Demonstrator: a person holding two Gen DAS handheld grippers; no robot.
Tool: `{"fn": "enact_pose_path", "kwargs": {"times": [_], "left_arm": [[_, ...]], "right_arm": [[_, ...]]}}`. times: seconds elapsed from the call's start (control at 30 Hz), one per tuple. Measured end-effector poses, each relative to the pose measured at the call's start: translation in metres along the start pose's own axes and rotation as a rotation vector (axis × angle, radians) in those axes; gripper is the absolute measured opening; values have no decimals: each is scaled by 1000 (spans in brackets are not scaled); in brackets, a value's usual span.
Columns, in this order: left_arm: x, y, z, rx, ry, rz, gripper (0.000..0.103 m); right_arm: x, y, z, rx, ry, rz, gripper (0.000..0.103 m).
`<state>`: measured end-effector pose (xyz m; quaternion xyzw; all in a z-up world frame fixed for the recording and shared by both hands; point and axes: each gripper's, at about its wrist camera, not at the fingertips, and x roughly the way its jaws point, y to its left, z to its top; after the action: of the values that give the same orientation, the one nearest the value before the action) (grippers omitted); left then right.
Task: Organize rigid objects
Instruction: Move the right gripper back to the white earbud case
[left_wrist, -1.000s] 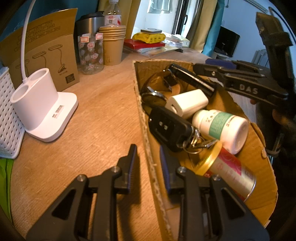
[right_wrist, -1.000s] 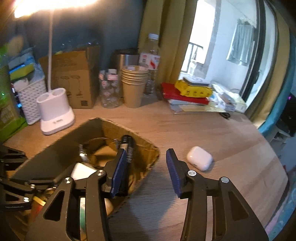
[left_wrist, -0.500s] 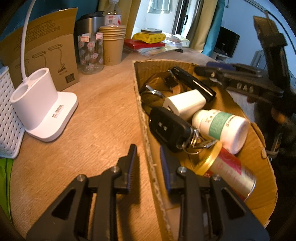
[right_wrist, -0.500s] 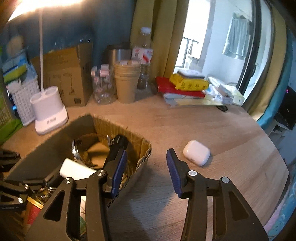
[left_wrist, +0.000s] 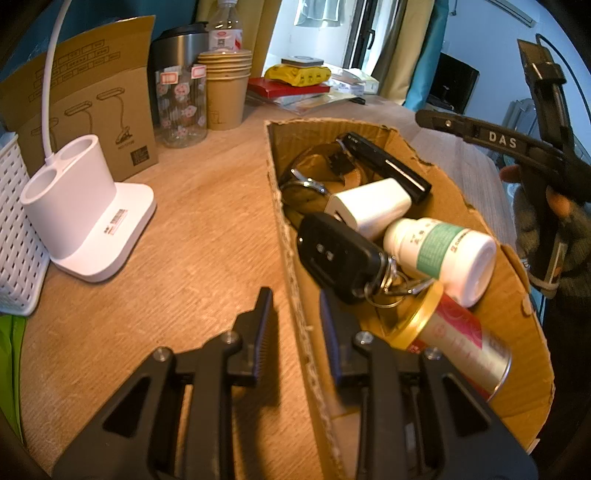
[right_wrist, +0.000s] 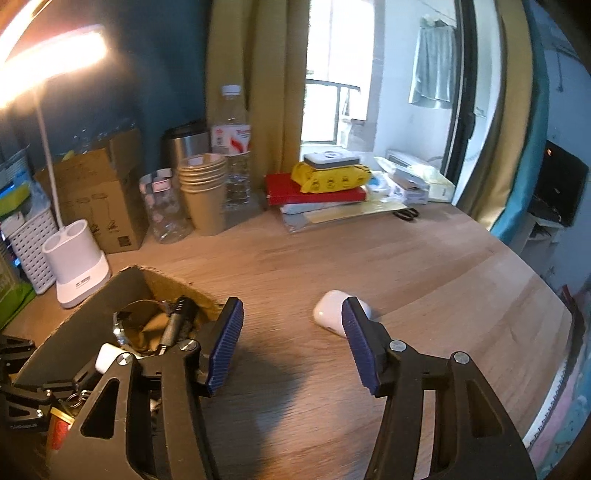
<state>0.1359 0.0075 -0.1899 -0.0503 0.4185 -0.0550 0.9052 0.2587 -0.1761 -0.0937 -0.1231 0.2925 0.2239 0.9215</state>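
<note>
A cardboard box (left_wrist: 280, 206) on the wooden desk holds a black car key (left_wrist: 340, 254), a white charger (left_wrist: 369, 206), a white pill bottle (left_wrist: 439, 251), a red and gold can (left_wrist: 458, 343), a black stick-shaped device (left_wrist: 384, 162) and a watch (left_wrist: 306, 184). My left gripper (left_wrist: 295, 321) straddles the box's near wall, one finger outside and one inside, with a small gap on each side. My right gripper (right_wrist: 291, 306) hovers over bare desk right of the box (right_wrist: 122, 291); its jaws are opening, with nothing between them. A white earbud case (right_wrist: 328, 314) lies just past its right fingertip (right_wrist: 351, 306).
At the back stand a white lamp base (left_wrist: 85, 206), a white basket (left_wrist: 14, 236), a brown carton (left_wrist: 92, 99), a patterned jar (left_wrist: 181, 107), stacked paper cups (right_wrist: 205, 192), a water bottle (right_wrist: 234, 147) and a pile of books (right_wrist: 317, 192). A gloved hand (left_wrist: 546, 221) is at the right.
The right gripper has pulled away from the box, shifted right toward the earbud case, and its jaws have widened. The left gripper has stayed put on the box wall.
</note>
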Motion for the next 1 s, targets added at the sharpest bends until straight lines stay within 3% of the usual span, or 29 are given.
{"fn": "enact_pose_path", "kwargs": {"times": [0.37, 1.0], "left_arm": [[0, 1, 0, 0, 0, 0, 28], [0, 1, 0, -1, 0, -1, 28]], "right_arm": [[12, -24, 1, 50, 4, -19, 67], [80, -48, 3, 60, 129, -34, 68]]}}
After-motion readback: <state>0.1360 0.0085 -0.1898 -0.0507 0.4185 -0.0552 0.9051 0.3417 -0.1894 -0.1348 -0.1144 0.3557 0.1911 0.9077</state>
